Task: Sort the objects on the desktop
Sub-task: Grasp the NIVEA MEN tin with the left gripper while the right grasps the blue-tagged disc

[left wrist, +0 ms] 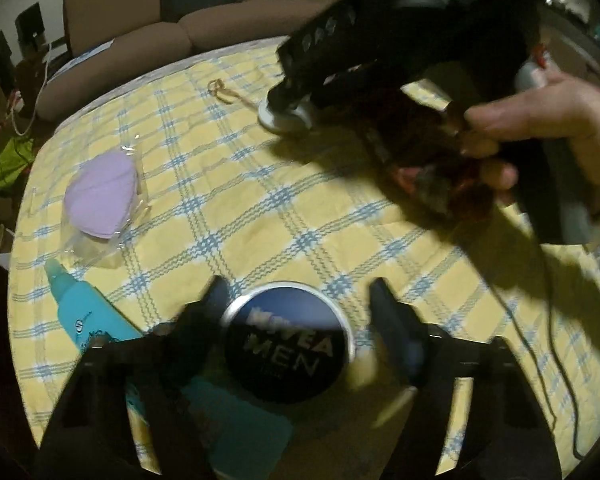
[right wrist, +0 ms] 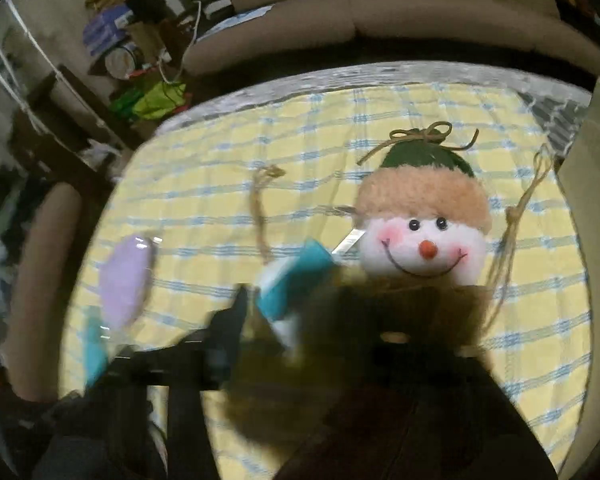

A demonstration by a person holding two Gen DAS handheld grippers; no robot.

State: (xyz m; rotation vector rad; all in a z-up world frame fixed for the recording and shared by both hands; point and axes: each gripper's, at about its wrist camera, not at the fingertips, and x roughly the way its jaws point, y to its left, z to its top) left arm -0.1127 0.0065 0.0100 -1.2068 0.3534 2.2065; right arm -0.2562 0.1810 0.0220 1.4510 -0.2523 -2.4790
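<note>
Our left gripper [left wrist: 296,312] has its jaws apart around the tin [left wrist: 290,340] on the worktop [left wrist: 260,200], not clamped. Our right gripper [right wrist: 300,320] grips the snowman [right wrist: 420,240]; its dangling strings could snag.

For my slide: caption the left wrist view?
Left hand-held gripper straddling a Nivea Men tin on the checked tablecloth.

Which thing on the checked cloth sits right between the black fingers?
The round dark-blue Nivea Men tin. The teal bottle lies off to its left, and the lilac pad lies farther away.
</note>
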